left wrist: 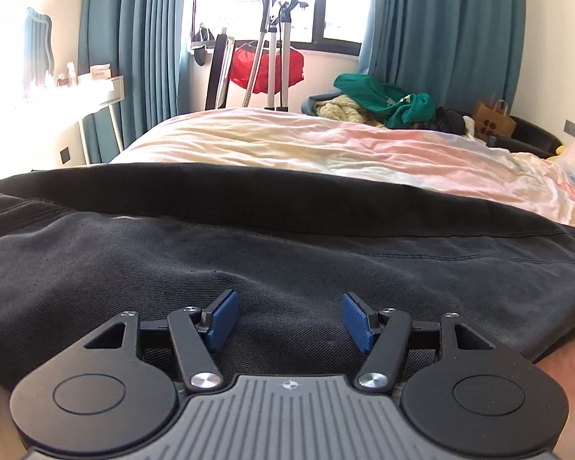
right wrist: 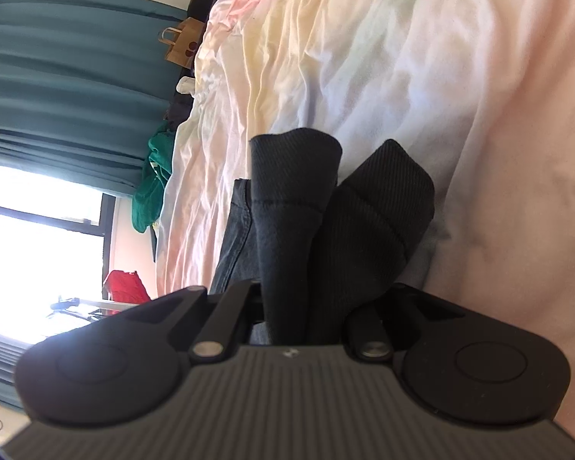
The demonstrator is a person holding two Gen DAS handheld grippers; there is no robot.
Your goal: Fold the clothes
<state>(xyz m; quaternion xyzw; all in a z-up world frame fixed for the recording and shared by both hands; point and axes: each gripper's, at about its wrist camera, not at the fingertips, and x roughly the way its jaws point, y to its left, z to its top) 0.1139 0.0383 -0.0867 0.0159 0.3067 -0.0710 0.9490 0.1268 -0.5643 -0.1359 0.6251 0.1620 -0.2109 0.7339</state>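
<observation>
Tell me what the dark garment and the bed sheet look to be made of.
The dark garment looks like washed black cotton sweatshirt knit, matte and faintly faded; its cuffs show fine ribbing. The bed sheet looks like thin woven cotton, pastel, matte, with sharp small creases.

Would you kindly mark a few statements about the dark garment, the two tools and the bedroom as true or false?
1. The left tool is open above the dark garment. True.
2. The right tool is empty. False: it is shut on two ribbed cuffs of the dark garment.
3. The garment lies on a pastel bedsheet. True.
4. The curtains are red. False: they are teal; a red cloth hangs by the window.
5. A green garment lies on a pile beyond the bed. True.
6. The paper bag sits on the dark garment. False: it stands beyond the bed, near the curtain.
</observation>
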